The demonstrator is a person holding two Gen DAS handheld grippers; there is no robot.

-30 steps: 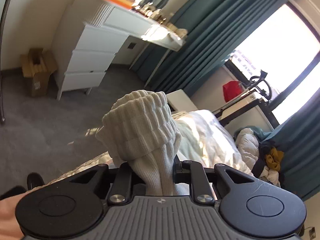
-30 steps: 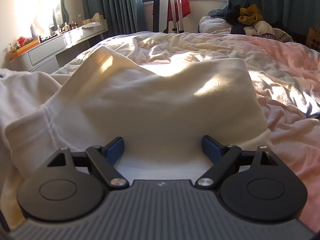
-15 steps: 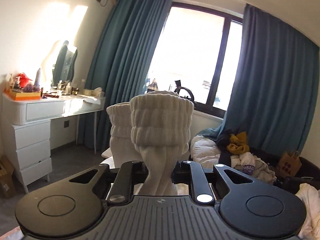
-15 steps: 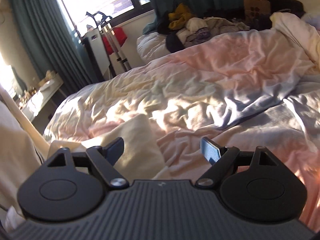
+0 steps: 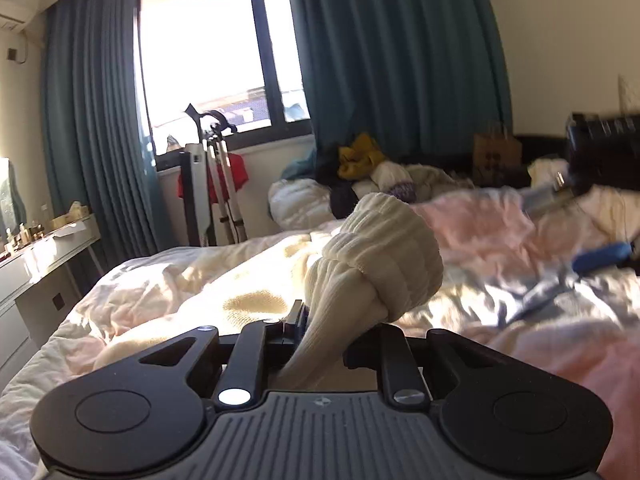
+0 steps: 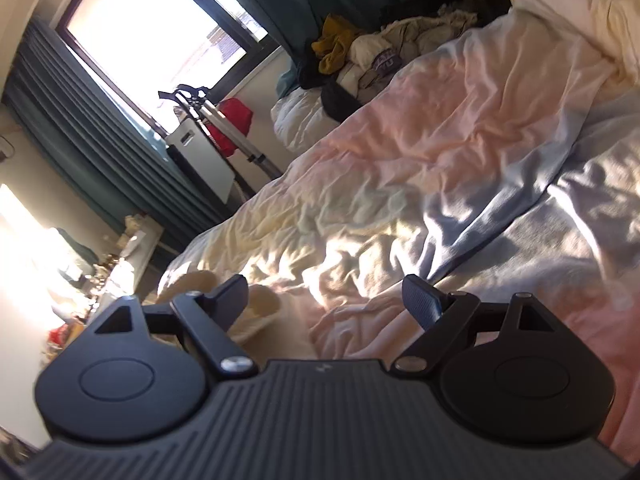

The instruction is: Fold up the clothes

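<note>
Left gripper point(image 5: 320, 338) swung from dresser to bed (socks point(image 5: 376, 256) clamped), right gripper point(image 6: 326, 298) lifted off cream garment

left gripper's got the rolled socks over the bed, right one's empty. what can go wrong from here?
1. The left gripper pinches only the thin end of the rolled socks; the bulky rolled cuff hangs free beyond the fingers, so a swing could pull it loose or unroll it.
2. The duvet is rumpled, so a dropped roll may tip or roll.
3. The open right gripper hovers low over the folds and could snag them.

harsh window point(image 5: 208, 52) glare, blurred edges
</note>
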